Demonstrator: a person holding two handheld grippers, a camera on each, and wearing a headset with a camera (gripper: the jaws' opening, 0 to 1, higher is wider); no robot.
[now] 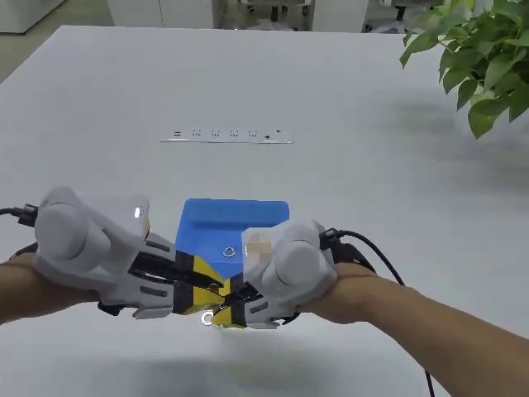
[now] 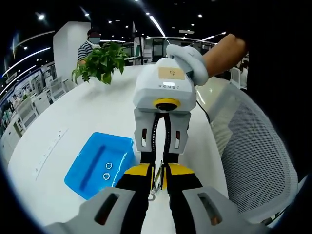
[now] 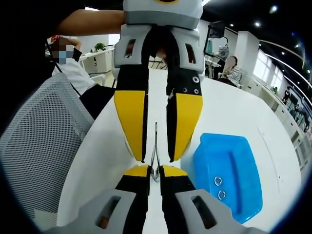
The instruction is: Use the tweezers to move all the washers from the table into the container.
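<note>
Round metal washers [image 2: 108,165] lie in glossy blue container [image 2: 117,141].

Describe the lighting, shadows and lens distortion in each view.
Head view: soft, even light; faint, diffuse shadows on the table under the plant and along the bottom edge. Left gripper view: fisheye bows the table edge, ceiling lights show as bright specks, the blue container is sharp. Right gripper view: same bowing; the left gripper looms oversized, the thin tweezers are hard to resolve.
</note>
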